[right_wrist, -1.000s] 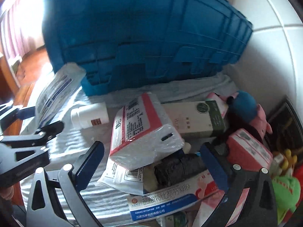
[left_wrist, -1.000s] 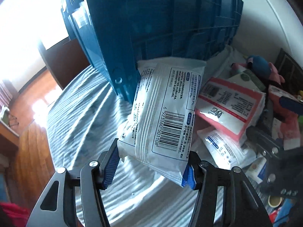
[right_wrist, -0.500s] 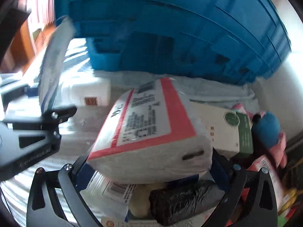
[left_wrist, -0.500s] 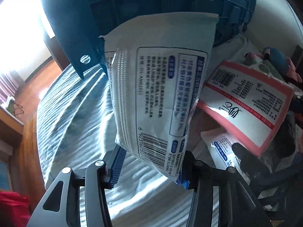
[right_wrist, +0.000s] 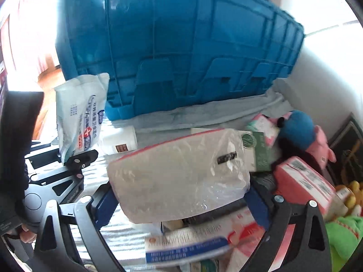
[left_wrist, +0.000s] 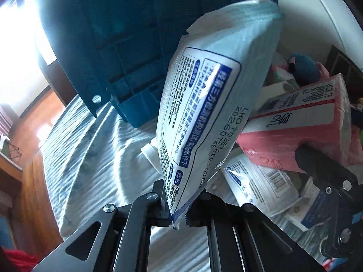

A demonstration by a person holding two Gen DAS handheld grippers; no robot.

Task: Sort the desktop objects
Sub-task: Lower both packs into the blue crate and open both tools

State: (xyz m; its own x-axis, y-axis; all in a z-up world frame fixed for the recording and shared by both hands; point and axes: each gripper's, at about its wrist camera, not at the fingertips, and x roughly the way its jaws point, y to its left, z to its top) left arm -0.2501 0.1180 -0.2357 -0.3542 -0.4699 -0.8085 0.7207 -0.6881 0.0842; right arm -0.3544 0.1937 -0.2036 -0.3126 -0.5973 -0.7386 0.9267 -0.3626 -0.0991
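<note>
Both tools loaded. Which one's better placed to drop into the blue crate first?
Left, probably. The left tool holds its wipes pack raised right beside the crate. The right tool holds the tissue pack lower, over the pile.

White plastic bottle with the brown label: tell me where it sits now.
In the right wrist view, the white plastic bottle lies on its side left of centre, just below the blue plastic crate, beside the raised white wipes pack.

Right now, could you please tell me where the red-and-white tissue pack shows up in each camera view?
Left wrist view: the tissue pack is at the right, behind the white wipes pouch, held by the right gripper.
Right wrist view: the tissue pack fills the centre, clamped between the blue fingers.
Shared landmark: the blue crate behind.
</note>
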